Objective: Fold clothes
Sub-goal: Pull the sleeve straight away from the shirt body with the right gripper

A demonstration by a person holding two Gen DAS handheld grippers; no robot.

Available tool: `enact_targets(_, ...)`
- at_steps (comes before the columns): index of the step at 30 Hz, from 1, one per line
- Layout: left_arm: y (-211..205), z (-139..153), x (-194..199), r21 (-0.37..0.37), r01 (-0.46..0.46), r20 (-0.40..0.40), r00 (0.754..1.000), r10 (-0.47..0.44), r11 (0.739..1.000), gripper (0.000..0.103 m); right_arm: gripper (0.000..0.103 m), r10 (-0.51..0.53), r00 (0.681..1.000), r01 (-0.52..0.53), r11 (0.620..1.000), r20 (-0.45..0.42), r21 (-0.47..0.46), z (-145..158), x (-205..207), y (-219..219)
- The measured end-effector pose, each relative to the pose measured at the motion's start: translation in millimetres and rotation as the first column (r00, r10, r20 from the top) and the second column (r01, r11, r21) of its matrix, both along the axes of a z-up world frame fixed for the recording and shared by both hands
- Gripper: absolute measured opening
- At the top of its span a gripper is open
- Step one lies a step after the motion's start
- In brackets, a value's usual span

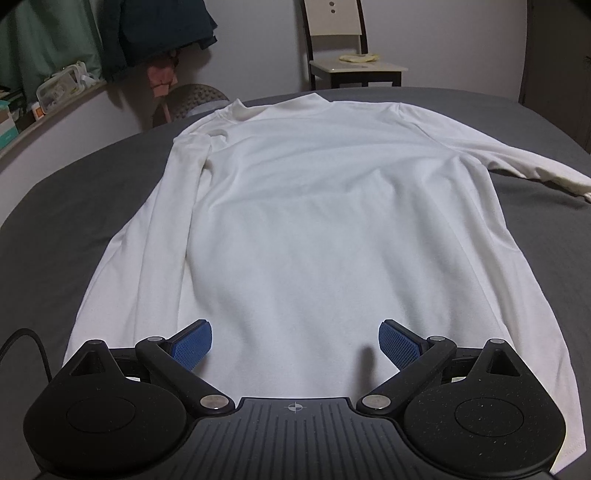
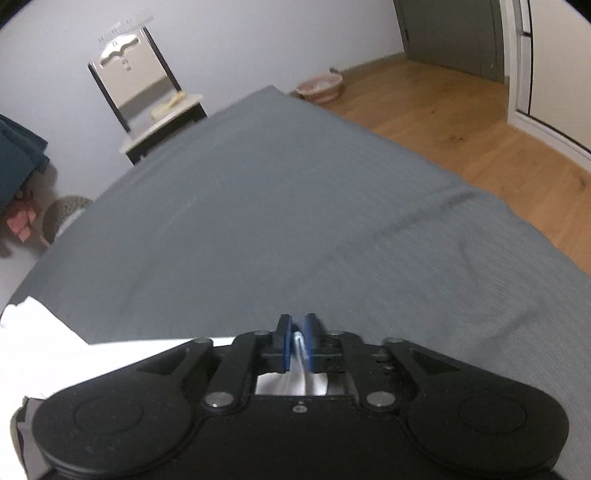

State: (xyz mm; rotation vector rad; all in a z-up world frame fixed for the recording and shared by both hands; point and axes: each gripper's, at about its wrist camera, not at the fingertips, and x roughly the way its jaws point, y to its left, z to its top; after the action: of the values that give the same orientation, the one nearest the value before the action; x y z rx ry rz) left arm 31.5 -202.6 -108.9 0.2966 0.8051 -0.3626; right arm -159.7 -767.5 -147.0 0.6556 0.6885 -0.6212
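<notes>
A white long-sleeved shirt (image 1: 314, 221) lies flat on the grey bed sheet (image 1: 74, 184), collar at the far end, its right sleeve (image 1: 517, 162) stretched out to the side and its left sleeve along the body. My left gripper (image 1: 295, 345) hovers open over the shirt's near hem, blue pads wide apart with nothing between them. In the right wrist view my right gripper (image 2: 299, 332) is shut on a thin fold of the white shirt (image 2: 40, 339), which shows between the pads and spreads out at the lower left.
A chair (image 1: 343, 48) with a yellowish cloth on its seat stands beyond the bed's far end. Dark clothes (image 1: 155, 33) hang at the far left above a round stool (image 1: 192, 99). Wooden floor (image 2: 461, 122) and a pink basin (image 2: 319, 86) lie to the right of the bed.
</notes>
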Motion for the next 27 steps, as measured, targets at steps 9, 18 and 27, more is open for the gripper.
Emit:
enact_targets(9, -2, 3, -5, -0.012, 0.014, 0.008, 1.000, -0.014, 1.000, 0.098, 0.038, -0.031, 0.993, 0.014, 0.990, 0.117, 0.142, 5, -53, 45)
enact_targets(18, 2, 12, -12, -0.032, 0.018, 0.031, 0.999, -0.017, 0.999, 0.098, 0.024, -0.157, 0.975, 0.124, 0.972, 0.159, 0.199, -13, -42, 55)
enact_targets(27, 11, 19, -9, -0.069, -0.008, 0.040, 0.999, 0.010, 0.998, 0.098, 0.011, -0.326, 0.845, 0.070, 0.853, 0.424, 0.517, 22, -79, 49)
